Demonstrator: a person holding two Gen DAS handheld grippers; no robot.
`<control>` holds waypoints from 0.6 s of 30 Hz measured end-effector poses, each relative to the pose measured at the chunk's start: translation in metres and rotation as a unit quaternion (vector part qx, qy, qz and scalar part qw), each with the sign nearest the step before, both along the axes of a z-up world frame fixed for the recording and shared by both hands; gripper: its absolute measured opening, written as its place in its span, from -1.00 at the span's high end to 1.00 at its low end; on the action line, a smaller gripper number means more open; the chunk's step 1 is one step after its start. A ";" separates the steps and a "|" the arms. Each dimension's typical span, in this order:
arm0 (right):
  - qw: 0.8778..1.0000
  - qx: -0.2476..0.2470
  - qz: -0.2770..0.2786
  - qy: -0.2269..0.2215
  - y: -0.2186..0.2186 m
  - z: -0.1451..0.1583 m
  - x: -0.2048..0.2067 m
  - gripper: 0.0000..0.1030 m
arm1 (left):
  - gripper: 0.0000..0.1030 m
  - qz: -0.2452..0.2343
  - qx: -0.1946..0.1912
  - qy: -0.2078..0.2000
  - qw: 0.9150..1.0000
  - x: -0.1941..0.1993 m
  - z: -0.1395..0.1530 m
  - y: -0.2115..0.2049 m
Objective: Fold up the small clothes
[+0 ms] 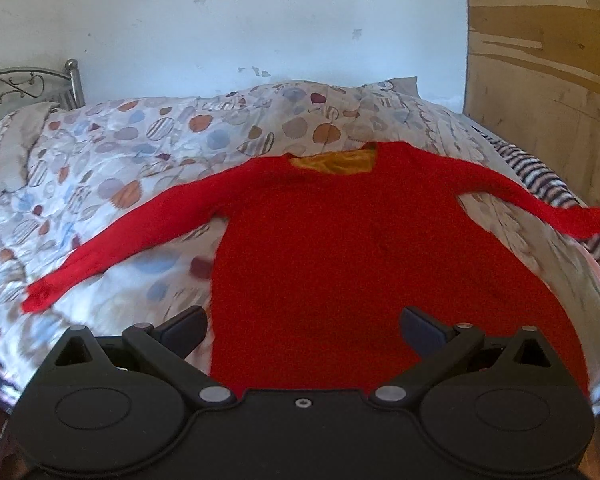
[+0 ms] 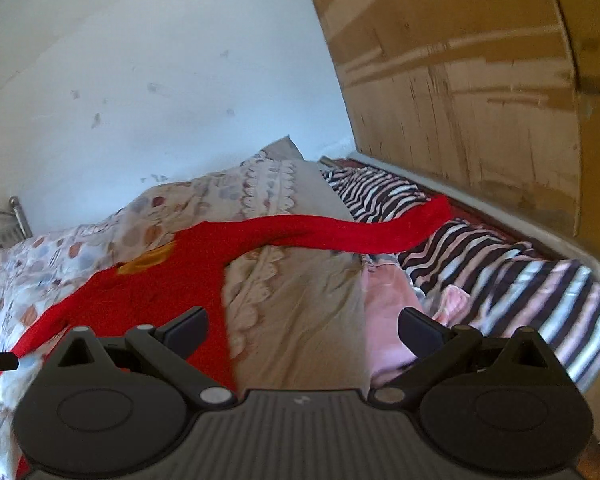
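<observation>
While the red sweater [image 1: 340, 248] lies flat on the patterned quilt [image 1: 120, 152] with both sleeves spread, its right cuff reaches the striped blanket [image 2: 500, 272] by the bed's edge. Left gripper [image 1: 304, 326] hovers spread over its hem, gripping nothing; right gripper [image 2: 302, 326] is likewise spread, empty, just beside its body.

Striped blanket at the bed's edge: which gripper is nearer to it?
Right. The right gripper hangs open over the quilt, with the striped blanket just beyond its right finger. The left gripper, also open, hovers over the red sweater's hem, the blanket far off to its right.
</observation>
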State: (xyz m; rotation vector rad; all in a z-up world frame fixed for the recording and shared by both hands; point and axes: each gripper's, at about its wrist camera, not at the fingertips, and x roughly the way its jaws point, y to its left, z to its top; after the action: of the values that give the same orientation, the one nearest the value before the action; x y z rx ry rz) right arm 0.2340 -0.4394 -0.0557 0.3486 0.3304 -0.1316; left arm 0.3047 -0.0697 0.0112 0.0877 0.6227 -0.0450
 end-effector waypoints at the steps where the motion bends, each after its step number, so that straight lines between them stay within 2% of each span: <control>1: 1.000 0.009 0.000 0.000 -0.010 -0.004 0.015 -1.00 | -0.99 0.000 -0.002 -0.002 1.000 0.014 -0.002 -0.002; 6: 0.998 0.064 -0.020 0.003 -0.054 -0.023 0.079 -1.00 | -0.99 -0.005 -0.002 -0.005 1.000 0.085 -0.015 -0.018; 9: 0.995 0.082 -0.054 0.006 -0.082 -0.034 0.117 -0.90 | -0.99 -0.012 0.000 -0.009 1.000 0.128 -0.023 -0.025; 16: 0.984 0.045 -0.167 0.045 -0.137 -0.050 0.193 -0.40 | -0.99 -0.024 0.006 -0.012 1.000 0.209 -0.049 -0.031; 18: 0.978 0.040 -0.197 0.054 -0.151 -0.054 0.209 -0.34 | -0.99 -0.026 0.005 -0.009 1.000 0.227 -0.059 -0.031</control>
State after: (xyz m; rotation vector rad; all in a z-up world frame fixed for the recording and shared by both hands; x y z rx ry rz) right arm 0.4433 -0.5900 -0.1096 0.4853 0.3725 -0.5290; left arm 0.5316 -0.1004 -0.0479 0.1137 0.6028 -0.0918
